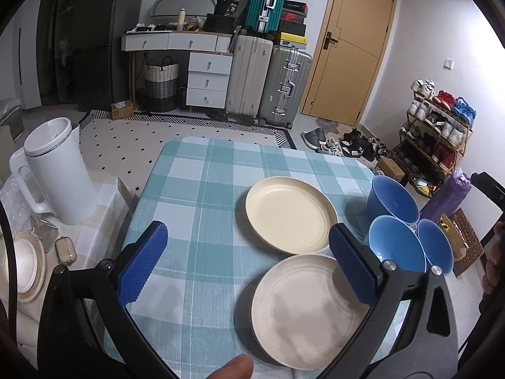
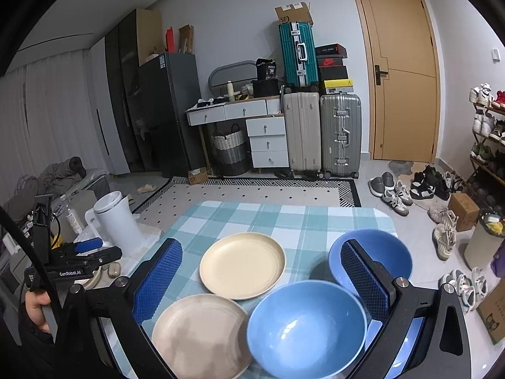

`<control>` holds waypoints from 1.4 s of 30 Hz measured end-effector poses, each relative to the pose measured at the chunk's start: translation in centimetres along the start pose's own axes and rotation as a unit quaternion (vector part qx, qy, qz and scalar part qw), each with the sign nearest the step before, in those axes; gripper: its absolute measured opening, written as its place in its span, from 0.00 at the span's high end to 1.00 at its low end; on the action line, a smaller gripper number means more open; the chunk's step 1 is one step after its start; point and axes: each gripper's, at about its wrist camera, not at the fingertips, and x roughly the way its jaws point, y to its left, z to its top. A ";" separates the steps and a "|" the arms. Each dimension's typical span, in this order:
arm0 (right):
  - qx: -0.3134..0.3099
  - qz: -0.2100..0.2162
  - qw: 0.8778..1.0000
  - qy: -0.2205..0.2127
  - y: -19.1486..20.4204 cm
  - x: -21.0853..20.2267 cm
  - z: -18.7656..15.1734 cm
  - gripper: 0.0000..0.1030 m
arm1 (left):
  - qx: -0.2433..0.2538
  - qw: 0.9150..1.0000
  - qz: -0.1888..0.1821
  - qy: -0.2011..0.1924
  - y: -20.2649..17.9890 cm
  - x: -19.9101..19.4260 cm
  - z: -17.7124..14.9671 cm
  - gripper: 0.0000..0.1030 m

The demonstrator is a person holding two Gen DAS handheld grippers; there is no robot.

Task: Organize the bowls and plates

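Two cream plates lie on the checked tablecloth (image 1: 195, 189): a far plate (image 1: 290, 214) (image 2: 242, 265) and a near plate (image 1: 303, 312) (image 2: 199, 334). Three blue bowls stand to their right: a far bowl (image 1: 394, 200) (image 2: 375, 252), a near bowl (image 1: 396, 243) (image 2: 306, 325) and a third bowl (image 1: 437, 244) at the table's right edge. My left gripper (image 1: 249, 265) is open above the near plate's left side. My right gripper (image 2: 262, 281) is open and empty above the near bowl and plates. The left gripper also shows in the right wrist view (image 2: 88, 249).
A white kettle (image 1: 60, 170) (image 2: 116, 221) stands on a side table left of the cloth, with a small dish (image 1: 25, 268) beside it. Beyond are a rug, suitcases (image 1: 268, 82), a drawer unit, a door, shoes and a shoe rack (image 1: 438, 132).
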 end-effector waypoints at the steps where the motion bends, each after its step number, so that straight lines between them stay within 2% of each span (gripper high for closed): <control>1: 0.004 0.000 1.000 0.002 -0.3 0.3 0.4 0.01 | -0.002 1.000 -0.002 0.001 0.0 0.2 0.3 0.01; 6: 0.011 0.002 1.000 0.025 -1.6 2.5 2.3 0.01 | -0.006 1.000 0.001 0.012 -0.1 2.0 1.9 0.01; 12: 0.010 0.003 0.998 0.066 -2.3 6.0 2.5 0.01 | -0.012 1.000 0.002 0.029 -0.1 4.5 2.8 0.01; 29: 0.004 0.008 0.989 0.144 -3.0 15.3 0.9 0.01 | -0.011 0.998 0.010 0.066 0.8 11.5 3.3 0.01; 42: -0.003 0.002 0.978 0.210 -4.0 21.9 -1.2 0.01 | -0.010 0.995 0.011 0.098 1.0 16.8 3.0 0.01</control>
